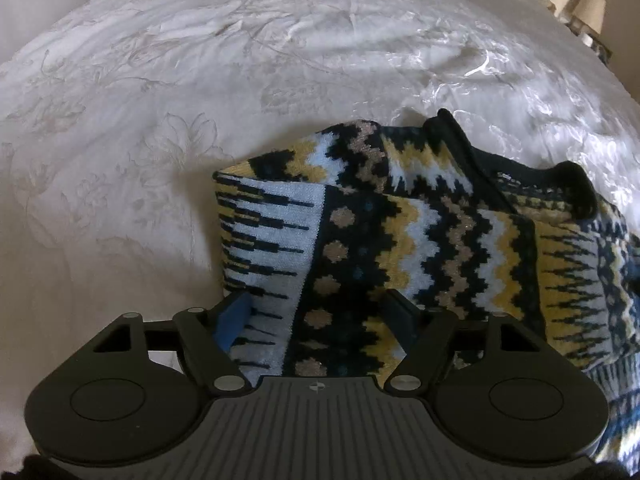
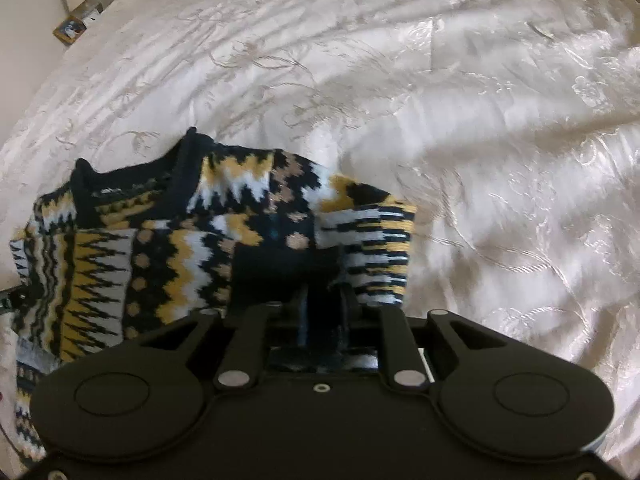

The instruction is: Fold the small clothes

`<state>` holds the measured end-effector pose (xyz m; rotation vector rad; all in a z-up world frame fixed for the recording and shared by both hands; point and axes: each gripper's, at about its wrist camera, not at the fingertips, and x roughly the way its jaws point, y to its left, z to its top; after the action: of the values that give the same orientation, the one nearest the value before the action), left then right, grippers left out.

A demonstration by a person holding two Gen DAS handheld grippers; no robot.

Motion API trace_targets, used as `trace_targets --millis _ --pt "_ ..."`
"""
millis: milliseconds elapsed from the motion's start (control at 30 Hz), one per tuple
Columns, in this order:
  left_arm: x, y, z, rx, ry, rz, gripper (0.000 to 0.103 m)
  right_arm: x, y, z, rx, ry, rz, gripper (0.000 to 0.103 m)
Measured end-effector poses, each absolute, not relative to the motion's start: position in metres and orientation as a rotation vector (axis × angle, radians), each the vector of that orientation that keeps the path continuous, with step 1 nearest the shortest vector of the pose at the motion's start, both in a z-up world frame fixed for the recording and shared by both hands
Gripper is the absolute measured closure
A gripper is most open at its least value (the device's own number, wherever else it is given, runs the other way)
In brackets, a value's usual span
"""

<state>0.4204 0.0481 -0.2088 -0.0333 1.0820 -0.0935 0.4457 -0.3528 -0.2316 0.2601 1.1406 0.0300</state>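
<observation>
A small knit sweater (image 1: 400, 232) in black, yellow, white and tan zigzags lies on the white bedspread (image 1: 200, 80), its left sleeve folded in over the body and its black collar at the far side. My left gripper (image 1: 320, 312) hovers over the folded sleeve with its jaws wide apart and nothing between them. In the right wrist view the sweater (image 2: 180, 240) lies left of centre. My right gripper (image 2: 324, 304) is shut on the dark cuff of the right sleeve, folded inward.
The embroidered bedspread (image 2: 480, 120) spreads out on all sides. A lamp (image 1: 588, 8) stands beyond the far right corner. A lamp and a framed picture (image 2: 70, 28) sit at the far left in the right wrist view.
</observation>
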Motion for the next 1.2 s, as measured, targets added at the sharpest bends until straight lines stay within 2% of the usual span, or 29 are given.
trace_targets --millis 100,167,233,267,433,600,700,867,1200 --pt "0.418 0.046 -0.201 -0.021 1.088 -0.093 0.031 0.441 -0.355 -0.228 0.242 1.138 0.021 0.075" --pt "0.412 0.047 -0.191 -0.042 1.075 -0.087 0.031 0.436 -0.358 -0.222 0.246 1.130 0.014 0.065" --pt "0.397 0.048 -0.179 -0.087 1.048 -0.105 0.031 0.426 -0.361 -0.212 0.265 1.104 0.013 0.047" --pt "0.390 0.047 -0.174 -0.096 1.045 -0.116 0.031 0.421 -0.362 -0.207 0.276 1.092 0.019 0.045" --pt "0.340 0.028 -0.169 -0.080 1.089 -0.195 0.030 0.390 -0.350 -0.198 0.276 1.097 0.055 0.043" --pt "0.291 0.006 -0.194 0.038 1.203 -0.269 0.029 0.357 -0.328 -0.216 0.243 1.187 0.100 0.039" --pt "0.265 0.014 -0.213 0.081 1.244 -0.236 0.029 0.337 -0.325 -0.237 0.213 1.260 0.078 0.039" --pt "0.245 0.040 -0.215 0.077 1.258 -0.164 0.027 0.315 -0.335 -0.240 0.227 1.251 -0.002 0.039" --pt "0.191 0.076 -0.190 -0.171 1.200 -0.062 0.026 0.258 -0.322 -0.210 0.310 1.148 0.123 0.038"
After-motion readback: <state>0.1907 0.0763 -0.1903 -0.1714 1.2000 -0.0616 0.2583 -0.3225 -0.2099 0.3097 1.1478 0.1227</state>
